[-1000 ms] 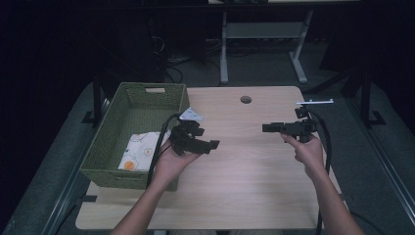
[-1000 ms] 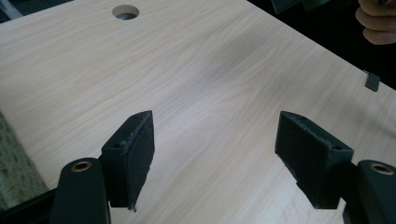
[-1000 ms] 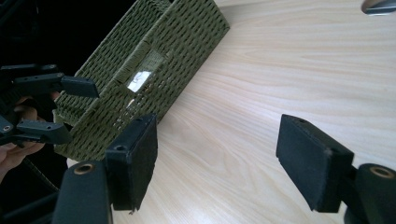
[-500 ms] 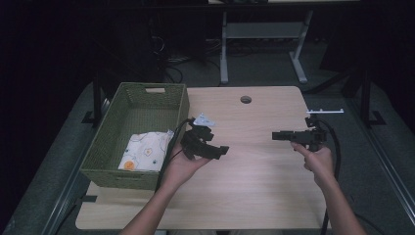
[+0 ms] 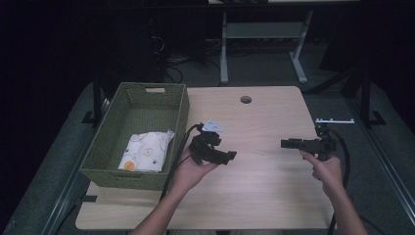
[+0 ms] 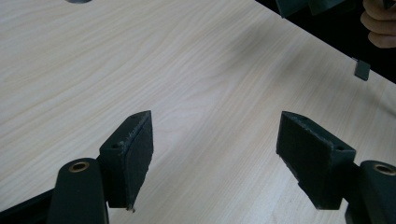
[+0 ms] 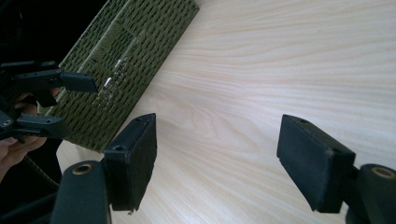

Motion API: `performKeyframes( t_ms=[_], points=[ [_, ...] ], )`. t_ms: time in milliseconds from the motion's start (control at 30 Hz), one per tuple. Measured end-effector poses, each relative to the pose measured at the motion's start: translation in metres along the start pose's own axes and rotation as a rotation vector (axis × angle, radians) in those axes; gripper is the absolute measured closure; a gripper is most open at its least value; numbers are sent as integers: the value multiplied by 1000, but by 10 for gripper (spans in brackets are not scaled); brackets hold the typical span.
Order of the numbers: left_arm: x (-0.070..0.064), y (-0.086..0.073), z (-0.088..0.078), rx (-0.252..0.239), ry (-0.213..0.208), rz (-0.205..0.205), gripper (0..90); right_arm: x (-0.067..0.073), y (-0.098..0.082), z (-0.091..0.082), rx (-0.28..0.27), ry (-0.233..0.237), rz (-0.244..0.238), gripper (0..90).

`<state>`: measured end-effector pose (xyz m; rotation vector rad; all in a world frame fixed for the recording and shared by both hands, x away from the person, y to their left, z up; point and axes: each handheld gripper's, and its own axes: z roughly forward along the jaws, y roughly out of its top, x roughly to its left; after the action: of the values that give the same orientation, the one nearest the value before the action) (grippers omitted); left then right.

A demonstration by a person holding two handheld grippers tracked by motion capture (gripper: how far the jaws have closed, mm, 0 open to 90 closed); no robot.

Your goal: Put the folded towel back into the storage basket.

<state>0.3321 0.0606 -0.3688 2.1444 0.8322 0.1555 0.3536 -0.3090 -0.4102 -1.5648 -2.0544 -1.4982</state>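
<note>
My left gripper (image 5: 230, 155) hangs over the wooden table (image 5: 264, 186) just right of the green woven basket (image 5: 100, 164), held in the person's left hand. In the left gripper view its jaws stand wide apart with bare wood between them (image 6: 215, 154). My right gripper (image 5: 286, 143) is at the table's right side, pointing left, open (image 7: 217, 158) with nothing between its fingers. A white patterned cloth pouch (image 5: 146, 151) lies inside the basket. In the right gripper view the left gripper (image 7: 51, 100) shows in front of the basket's wall (image 7: 140, 51).
A round cable hole (image 5: 245, 99) sits near the table's far edge. A small white bracket (image 5: 334, 120) juts from the table's right edge. Black cables trail from both grippers. Dark floor and a white desk frame (image 5: 262, 34) lie beyond the table.
Both hands have drifted toward the person and slightly right. The left gripper has moved away from the basket's side, out over bare table.
</note>
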Motion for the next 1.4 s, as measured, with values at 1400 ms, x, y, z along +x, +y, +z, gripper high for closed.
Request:
performKeyframes(
  t_ms=[1400],
  points=[
    [-13, -35, 28, 15, -2, -22, 265, -36, -74, -35, -7, -41, 66, 275]
  ],
)
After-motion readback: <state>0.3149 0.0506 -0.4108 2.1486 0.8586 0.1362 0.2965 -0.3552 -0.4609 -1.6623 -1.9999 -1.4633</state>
